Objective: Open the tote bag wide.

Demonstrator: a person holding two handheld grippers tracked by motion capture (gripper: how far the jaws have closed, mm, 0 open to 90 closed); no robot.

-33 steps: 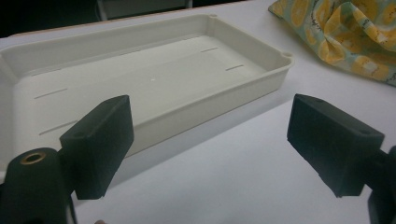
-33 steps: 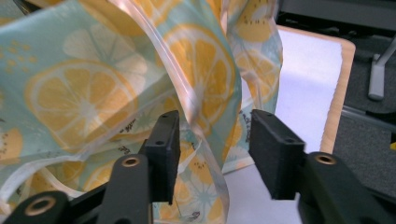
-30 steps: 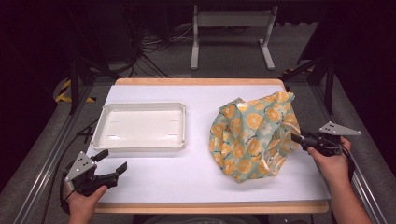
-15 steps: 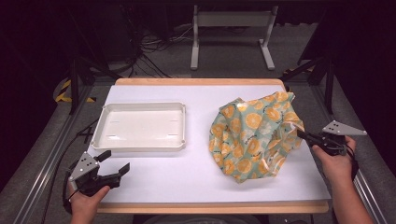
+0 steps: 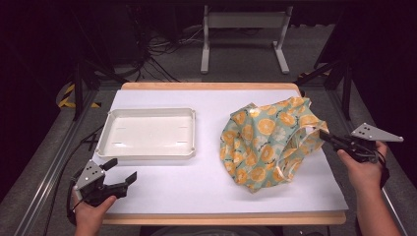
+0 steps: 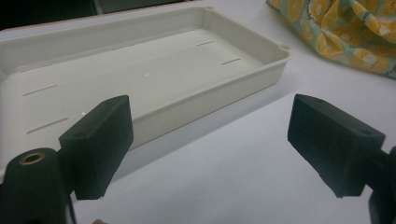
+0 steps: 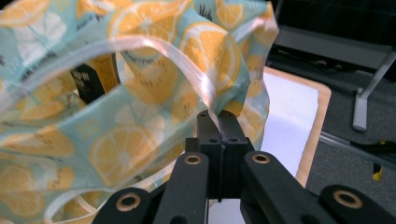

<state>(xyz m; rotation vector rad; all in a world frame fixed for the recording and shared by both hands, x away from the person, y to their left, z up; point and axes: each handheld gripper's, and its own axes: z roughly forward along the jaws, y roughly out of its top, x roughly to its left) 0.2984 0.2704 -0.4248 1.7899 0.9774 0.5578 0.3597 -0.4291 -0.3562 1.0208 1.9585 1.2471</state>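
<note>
While the left gripper [image 5: 117, 178] is idling with fingers spread wide just in front of the white tray [image 5: 147, 133], the right gripper [image 5: 330, 140] is pinching the lemon-print bag's [image 5: 263, 140] clear handle [image 7: 187, 60], right of the tray, probably to lift it.

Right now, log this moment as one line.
right tool: shut on bag handle | orange-print bag: on table, edge lifted | left tool: open, idle near white tray

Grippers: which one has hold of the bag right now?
The right gripper, shut on the handle of the orange-print bag. The left gripper is open near the tray.
</note>
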